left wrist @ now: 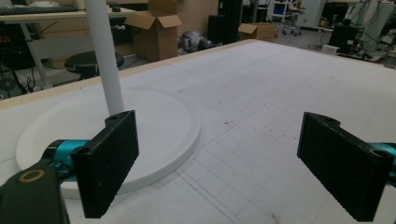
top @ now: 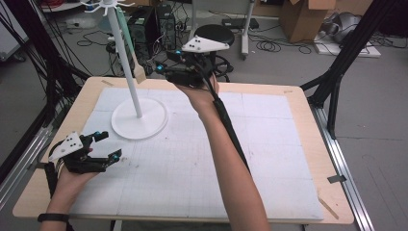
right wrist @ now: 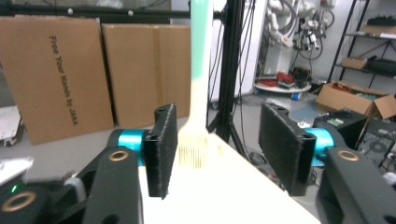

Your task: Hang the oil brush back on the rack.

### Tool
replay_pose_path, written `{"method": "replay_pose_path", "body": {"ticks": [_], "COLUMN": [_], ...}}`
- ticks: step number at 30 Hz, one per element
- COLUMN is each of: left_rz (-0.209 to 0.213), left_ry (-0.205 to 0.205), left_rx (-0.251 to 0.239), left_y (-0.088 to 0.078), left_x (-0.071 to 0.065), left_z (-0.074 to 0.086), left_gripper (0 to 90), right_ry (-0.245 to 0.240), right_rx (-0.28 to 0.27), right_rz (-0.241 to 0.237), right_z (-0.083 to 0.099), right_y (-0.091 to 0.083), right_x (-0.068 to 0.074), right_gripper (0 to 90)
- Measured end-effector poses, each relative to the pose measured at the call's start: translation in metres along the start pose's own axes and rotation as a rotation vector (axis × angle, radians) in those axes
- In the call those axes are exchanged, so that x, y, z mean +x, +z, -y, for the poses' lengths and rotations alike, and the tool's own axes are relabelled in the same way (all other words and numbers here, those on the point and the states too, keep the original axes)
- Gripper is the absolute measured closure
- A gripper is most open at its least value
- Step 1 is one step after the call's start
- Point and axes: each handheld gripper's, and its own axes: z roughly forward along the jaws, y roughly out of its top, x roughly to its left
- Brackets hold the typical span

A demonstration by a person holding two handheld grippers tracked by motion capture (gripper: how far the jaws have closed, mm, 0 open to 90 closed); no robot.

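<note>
A white rack with a tall pole [top: 127, 62] and a round base [top: 139, 119] stands on the table's far left part. A brush [top: 131, 43] with a green and cream handle hangs from a hook at the rack's top, its bristles [top: 140, 74] pointing down. My right gripper [top: 161, 70] is raised just right of the brush and is open. In the right gripper view the brush [right wrist: 198, 93] hangs beyond my open right gripper [right wrist: 219, 149], untouched. My left gripper [top: 108, 144] rests open near the table's left edge, in front of the base [left wrist: 154, 126] and pole [left wrist: 103, 51].
The table carries a white gridded mat [top: 202, 159] with a wooden border. A black stool [top: 214, 34], cardboard boxes [top: 308, 17] and cables lie on the floor behind. A black tripod leg [top: 337, 72] stands at the table's far right corner.
</note>
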Motion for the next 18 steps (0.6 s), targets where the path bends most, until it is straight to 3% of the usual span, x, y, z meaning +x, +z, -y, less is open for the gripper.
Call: {"method": "replay_pose_path", "body": {"ticks": [11, 18], "left_rz": [-0.018, -0.024], "left_ry": [0.012, 0.019], "left_rx": [0.025, 0.031], "left_y": [0.0, 0.0], "left_x": [0.0, 0.0], "left_z": [0.002, 0.001], "left_gripper": [13.3, 13.3], "right_ry": [-0.012, 0.022], "right_rx": [0.062, 0.079], "right_rz": [0.032, 0.065], "right_z": [0.053, 0.094], "right_y": [-0.073, -0.123], "right_x": [-0.019, -0.025], "right_gripper": [28.2, 21.5]}}
